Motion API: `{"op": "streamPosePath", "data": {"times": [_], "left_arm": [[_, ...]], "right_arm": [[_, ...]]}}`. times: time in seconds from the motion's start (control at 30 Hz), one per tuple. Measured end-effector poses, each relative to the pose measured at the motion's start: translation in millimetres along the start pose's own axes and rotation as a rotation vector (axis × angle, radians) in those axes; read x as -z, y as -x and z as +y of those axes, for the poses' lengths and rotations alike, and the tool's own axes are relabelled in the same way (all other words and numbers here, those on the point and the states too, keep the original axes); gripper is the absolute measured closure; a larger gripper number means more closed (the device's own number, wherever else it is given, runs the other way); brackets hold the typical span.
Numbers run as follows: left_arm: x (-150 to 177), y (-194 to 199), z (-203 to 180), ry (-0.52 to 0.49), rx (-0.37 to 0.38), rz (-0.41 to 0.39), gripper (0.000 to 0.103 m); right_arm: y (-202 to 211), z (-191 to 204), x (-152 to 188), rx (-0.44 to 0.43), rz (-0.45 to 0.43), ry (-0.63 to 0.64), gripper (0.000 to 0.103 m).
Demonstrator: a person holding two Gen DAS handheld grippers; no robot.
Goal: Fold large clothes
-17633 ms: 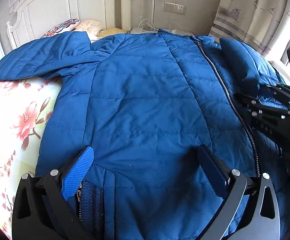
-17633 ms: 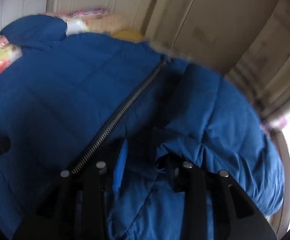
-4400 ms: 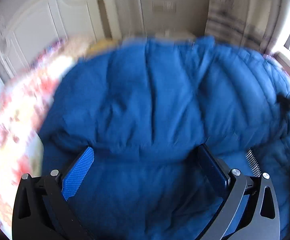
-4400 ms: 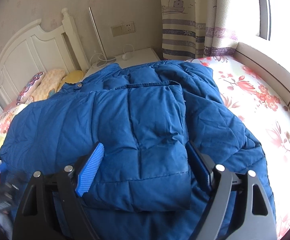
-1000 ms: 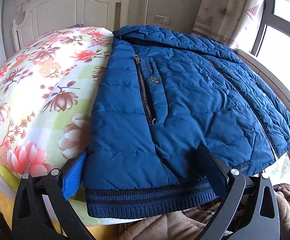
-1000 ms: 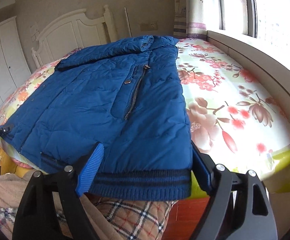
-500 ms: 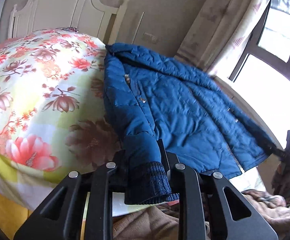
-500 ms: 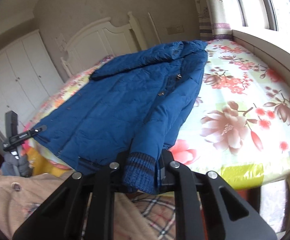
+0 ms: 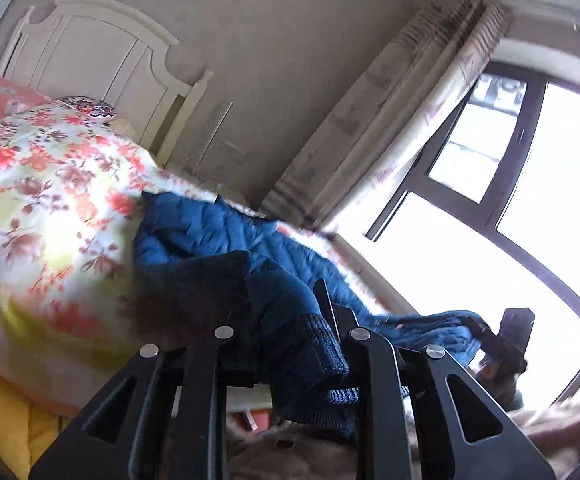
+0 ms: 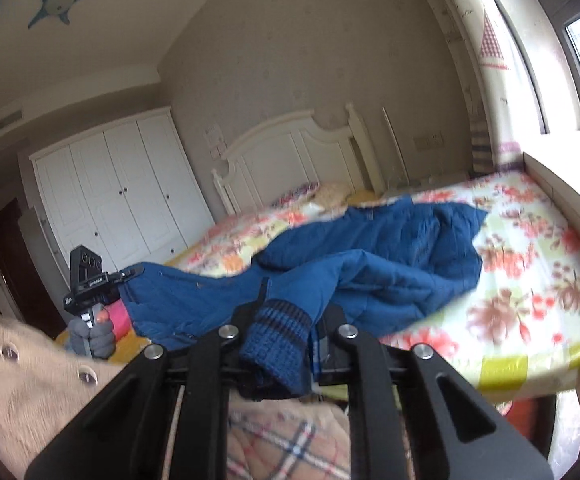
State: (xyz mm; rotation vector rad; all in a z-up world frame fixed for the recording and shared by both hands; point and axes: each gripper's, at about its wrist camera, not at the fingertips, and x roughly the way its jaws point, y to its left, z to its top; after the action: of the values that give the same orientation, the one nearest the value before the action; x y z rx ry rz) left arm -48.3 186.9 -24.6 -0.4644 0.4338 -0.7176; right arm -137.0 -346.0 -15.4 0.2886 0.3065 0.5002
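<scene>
Floral bedding (image 10: 529,264) is spread below; the blue jacket (image 10: 389,256) is draped forward from both tongs, its ribbed hem (image 10: 278,332) pinched by the right tongs (image 10: 290,312) and the left tongs (image 9: 286,320), collar end farthest away.

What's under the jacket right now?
The far half of the jacket lies on the floral bedspread. Its near hem is lifted, clamped by the left gripper and right gripper. Whatever lies beneath the resting part is covered.
</scene>
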Motion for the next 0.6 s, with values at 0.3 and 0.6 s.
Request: {"op": "streamPosePath", "data": {"times": [0.3,0.6], "left_arm": [[-138,-152,43,0.132,-0.041,0.067,0.081],[-190,-300,193,0.57,-0.193,0.258,0.075]], "right_arm": [[-140,-87,-132,0.149,0.002,-0.101,0.088],[-278,-261,-138,0.174,0.125,-0.593,0.036]]}}
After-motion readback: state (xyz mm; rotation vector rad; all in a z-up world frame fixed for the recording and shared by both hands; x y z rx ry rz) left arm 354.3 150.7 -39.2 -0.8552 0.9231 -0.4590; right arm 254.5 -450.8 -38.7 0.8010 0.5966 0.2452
